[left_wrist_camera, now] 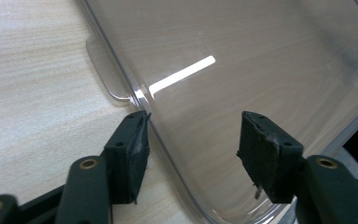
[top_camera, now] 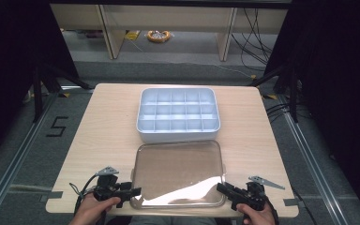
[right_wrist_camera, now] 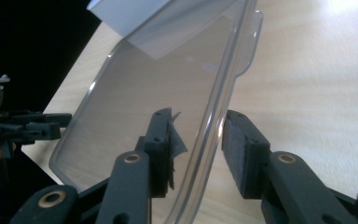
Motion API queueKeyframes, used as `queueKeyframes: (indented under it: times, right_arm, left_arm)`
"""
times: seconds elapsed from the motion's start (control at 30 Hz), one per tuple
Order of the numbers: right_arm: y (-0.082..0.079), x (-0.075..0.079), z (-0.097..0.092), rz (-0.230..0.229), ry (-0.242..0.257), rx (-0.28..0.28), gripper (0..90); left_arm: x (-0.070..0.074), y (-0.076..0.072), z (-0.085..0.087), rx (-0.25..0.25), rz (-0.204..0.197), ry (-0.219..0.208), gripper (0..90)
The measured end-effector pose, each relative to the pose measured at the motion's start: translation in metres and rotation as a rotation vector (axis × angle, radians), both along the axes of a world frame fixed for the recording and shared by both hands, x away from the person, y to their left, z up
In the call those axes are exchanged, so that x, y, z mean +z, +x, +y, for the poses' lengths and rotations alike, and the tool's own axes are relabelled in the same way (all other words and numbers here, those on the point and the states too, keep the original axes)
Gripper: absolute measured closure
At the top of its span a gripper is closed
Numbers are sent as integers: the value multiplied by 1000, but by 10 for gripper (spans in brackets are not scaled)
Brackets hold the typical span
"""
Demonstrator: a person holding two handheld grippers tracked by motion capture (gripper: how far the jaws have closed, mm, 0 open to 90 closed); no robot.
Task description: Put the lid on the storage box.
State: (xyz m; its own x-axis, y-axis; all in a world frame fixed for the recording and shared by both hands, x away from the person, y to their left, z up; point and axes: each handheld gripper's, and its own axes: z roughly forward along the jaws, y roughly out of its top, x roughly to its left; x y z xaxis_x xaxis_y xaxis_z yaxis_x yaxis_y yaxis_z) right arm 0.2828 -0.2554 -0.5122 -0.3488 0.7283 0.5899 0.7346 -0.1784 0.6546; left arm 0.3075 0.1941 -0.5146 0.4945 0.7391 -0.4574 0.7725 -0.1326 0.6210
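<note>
A clear plastic lid lies flat near the table's front edge, just in front of a white compartment box. At the lid's front left corner, my left gripper stands open. In the left gripper view its jaws straddle the rim of the lid without pressing on it. My right gripper is at the front right corner. In the right gripper view it is shut on the rim of the lid, one pad under the clear plastic and one outside it.
The wooden table has bare room to the left and right of the box and lid. A corner of the white box shows behind the lid in the right gripper view, and the left gripper shows across the lid. Dark floor surrounds the table.
</note>
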Motion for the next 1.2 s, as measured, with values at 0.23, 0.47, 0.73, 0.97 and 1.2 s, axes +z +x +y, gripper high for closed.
queueKeyframes:
  times: [0.23, 0.47, 0.73, 0.97, 1.2]
  right_arm:
    - [-2, 8, 4, -71, -13, 49, 641]
    - [-4, 10, 3, -121, -42, 74, 642]
    - [-2, 7, 3, -128, -40, 91, 642]
    - [-1, 5, 2, -135, -40, 101, 642]
    - [-1, 5, 3, -126, -48, 96, 642]
  left_arm:
    - [-1, 4, 3, 31, 11, -26, 358]
    - [0, 3, 2, 48, 17, -28, 332]
    - [1, 4, 3, 49, 25, -30, 303]
    - [1, 4, 3, 42, 30, -27, 329]
    - [-3, 7, 8, 82, 42, -56, 497]
